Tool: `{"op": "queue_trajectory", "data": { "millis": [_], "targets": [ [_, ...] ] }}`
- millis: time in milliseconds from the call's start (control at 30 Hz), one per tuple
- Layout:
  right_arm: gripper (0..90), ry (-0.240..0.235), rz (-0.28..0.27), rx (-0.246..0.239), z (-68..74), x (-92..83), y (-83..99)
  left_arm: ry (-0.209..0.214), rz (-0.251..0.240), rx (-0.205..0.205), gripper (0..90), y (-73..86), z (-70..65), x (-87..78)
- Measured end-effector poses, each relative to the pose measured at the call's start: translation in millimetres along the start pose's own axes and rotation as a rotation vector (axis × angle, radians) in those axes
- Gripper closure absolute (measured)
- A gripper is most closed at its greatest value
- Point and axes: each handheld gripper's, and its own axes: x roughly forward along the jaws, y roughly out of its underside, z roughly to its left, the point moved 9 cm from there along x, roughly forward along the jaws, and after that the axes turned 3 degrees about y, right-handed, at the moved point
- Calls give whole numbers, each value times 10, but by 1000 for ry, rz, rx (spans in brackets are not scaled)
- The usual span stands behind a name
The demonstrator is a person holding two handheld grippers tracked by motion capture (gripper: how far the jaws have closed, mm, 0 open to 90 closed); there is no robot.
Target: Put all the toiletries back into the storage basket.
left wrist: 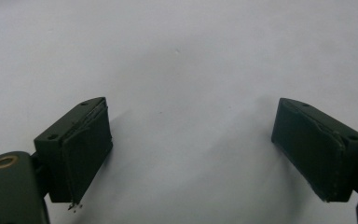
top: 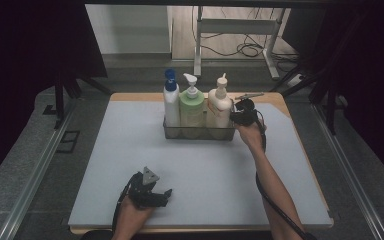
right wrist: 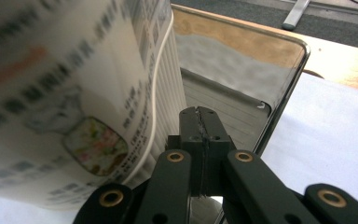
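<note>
Clear plastic basket (top: 198, 133) at the tabletop's (top: 105, 165) far middle, holding a blue-capped bottle (top: 171, 102), green pump bottle (top: 192, 107), cream pump bottle (top: 220, 105), right gripper (right wrist: 199, 122) jaws closed empty at the basket's right end beside the cream bottle, left gripper (left wrist: 191, 149) jaws wide open well nearer than the basket.

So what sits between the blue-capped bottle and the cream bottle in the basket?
The green pump bottle stands between the blue-capped bottle and the cream bottle, seen in the high view.

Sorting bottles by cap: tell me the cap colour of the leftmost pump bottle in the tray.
Blue, on the white plastic pump bottle; clearest in the high view.
</note>
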Motion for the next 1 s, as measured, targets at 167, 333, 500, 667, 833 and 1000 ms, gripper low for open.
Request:
{"op": "queue_trajectory", "data": {
  "millis": [167,333,500,667,833,1000],
  "targets": [
    [900,0,10,0,18,32,25,0,0,0,117,0,0,0],
    [900,-5,13,-7,54,63,32,0,0,0,116,0,0,0],
    [900,-16,18,-9,105,86,30,0,0,0,116,0,0,0],
    [900,-23,22,-20,162,122,23,0,0,0,116,0,0,0],
    [900,-33,25,-28,231,149,9,0,0,-1,116,0,-1,0],
    [900,-30,24,-35,286,163,-3,1,-3,-4,116,-2,-4,2]
  ]
}}
